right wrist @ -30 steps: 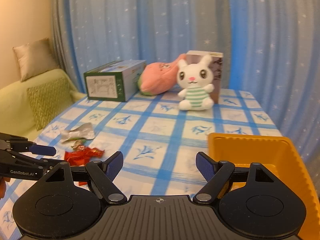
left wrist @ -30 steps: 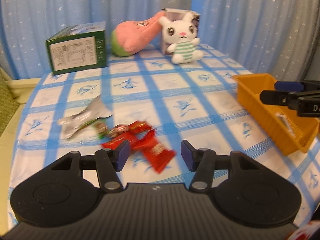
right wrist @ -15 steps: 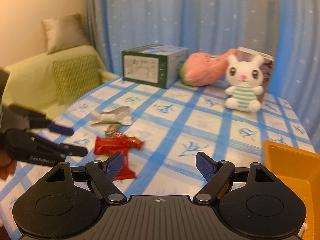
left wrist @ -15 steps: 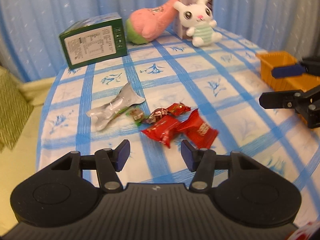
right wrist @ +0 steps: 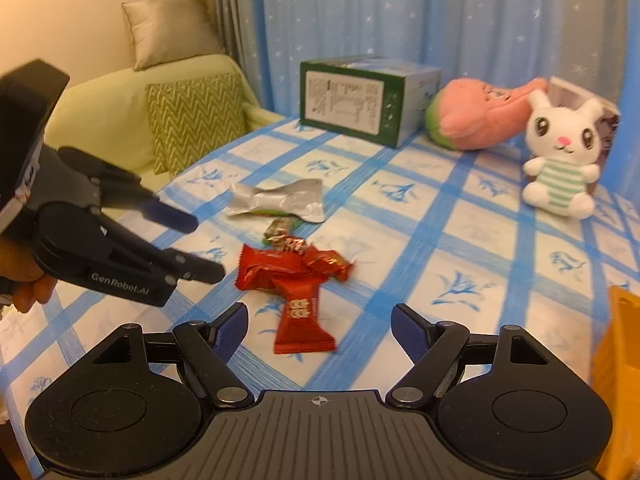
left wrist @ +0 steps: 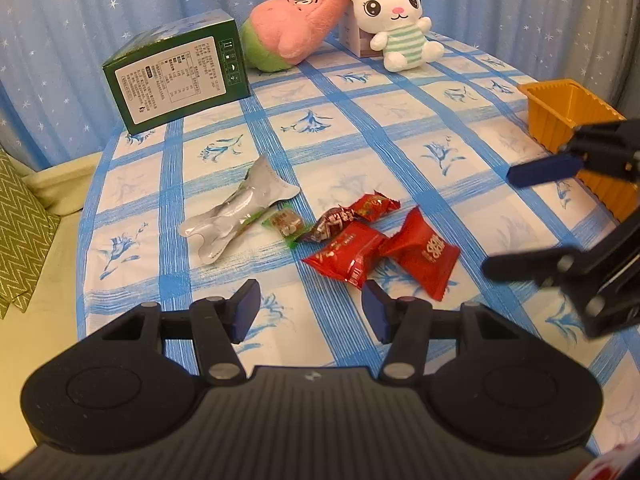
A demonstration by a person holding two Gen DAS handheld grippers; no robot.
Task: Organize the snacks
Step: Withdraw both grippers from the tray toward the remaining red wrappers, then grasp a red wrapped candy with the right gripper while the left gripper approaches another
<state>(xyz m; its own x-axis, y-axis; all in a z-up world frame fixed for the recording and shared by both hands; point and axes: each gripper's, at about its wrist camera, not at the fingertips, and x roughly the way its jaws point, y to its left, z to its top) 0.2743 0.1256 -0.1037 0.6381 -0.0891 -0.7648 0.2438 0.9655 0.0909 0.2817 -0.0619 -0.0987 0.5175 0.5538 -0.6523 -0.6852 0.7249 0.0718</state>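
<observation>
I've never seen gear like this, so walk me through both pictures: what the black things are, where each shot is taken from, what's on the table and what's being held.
No robot here: a person holds a handheld two-finger claw in each hand, with a wide-angle camera on each one looking forward past its fingers.

One picture looks out from the left claw, the other from the right claw. Each also catches the other claw at its edge, and the right view shows part of the hand gripping the left one.

On the blue checked tablecloth lie red snack packets, smaller wrapped candies and a silver packet. Farther back stand a green box, a pink plush and a white bunny plush. An orange bin sits to one side.

Both claws are open and hold nothing.
</observation>
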